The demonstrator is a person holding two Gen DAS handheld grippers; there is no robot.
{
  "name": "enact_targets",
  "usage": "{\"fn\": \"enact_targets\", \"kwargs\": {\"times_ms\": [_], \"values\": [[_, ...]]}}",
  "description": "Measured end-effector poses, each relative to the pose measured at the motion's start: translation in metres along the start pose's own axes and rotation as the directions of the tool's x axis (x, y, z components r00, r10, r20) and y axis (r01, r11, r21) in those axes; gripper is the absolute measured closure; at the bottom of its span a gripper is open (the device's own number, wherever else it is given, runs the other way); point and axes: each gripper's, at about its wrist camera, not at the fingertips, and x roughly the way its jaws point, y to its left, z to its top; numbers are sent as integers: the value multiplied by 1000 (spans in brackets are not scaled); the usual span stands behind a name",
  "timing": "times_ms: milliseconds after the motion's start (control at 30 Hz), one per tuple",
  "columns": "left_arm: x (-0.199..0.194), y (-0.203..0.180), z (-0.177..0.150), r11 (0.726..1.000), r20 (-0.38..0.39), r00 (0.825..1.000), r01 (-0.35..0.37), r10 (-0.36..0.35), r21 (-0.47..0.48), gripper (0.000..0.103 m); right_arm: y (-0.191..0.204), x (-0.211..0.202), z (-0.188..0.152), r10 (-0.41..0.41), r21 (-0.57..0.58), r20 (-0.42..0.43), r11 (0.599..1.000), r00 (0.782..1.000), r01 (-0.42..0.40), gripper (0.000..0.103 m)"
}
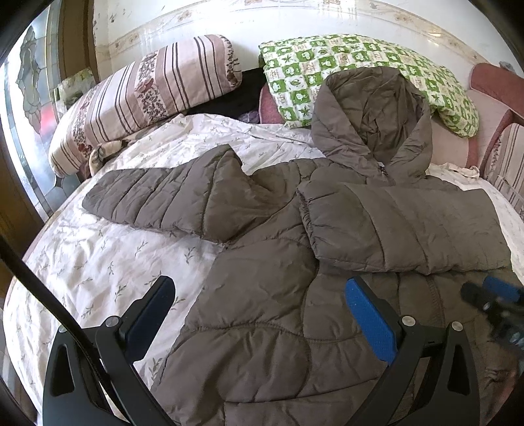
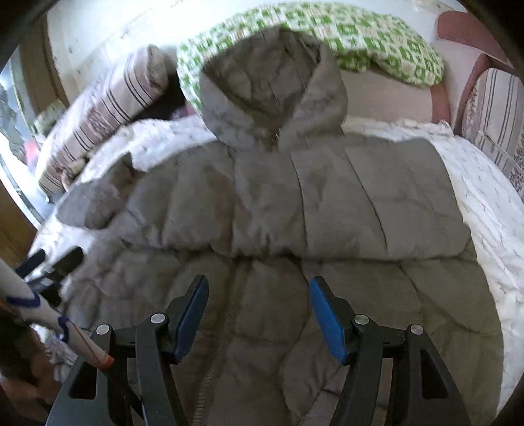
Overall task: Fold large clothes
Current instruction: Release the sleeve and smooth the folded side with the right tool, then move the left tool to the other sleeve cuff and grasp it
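Bed (image 1: 98,262) is bearing the jacket (image 1: 262,295), one sleeve (image 1: 409,229) folded; both grippers (image 1: 260,322) (image 2: 258,314) are hovering wide, empty, so grip the other sleeve (image 1: 163,196) near its cuff.

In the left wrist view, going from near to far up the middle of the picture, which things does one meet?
Left gripper with open jaws → body of the brown jacket → folded-in sleeve → hood → green checked pillow → white wall.
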Motion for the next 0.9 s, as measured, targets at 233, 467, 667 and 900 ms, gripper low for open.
{"fn": "enact_targets", "kwargs": {"times_ms": [233,467,667,900], "values": [[4,24,10,999,-32,999,21,-22,-48,0,7,33,-17,-114,-98,-91,990,989,105,30],[11,66,36,995,-27,1000,-8,5,-103,0,4,31,-18,-108,-103,-96,990,990,98,27],[34,132,59,973,-48,998,-45,35,-228,0,10,30,-20,-109,-118,-95,988,989,98,24],[75,212,77,948,-77,992,-120,102,-293,0,12,32,-19,-113,-125,-98,987,989,100,22]]}}
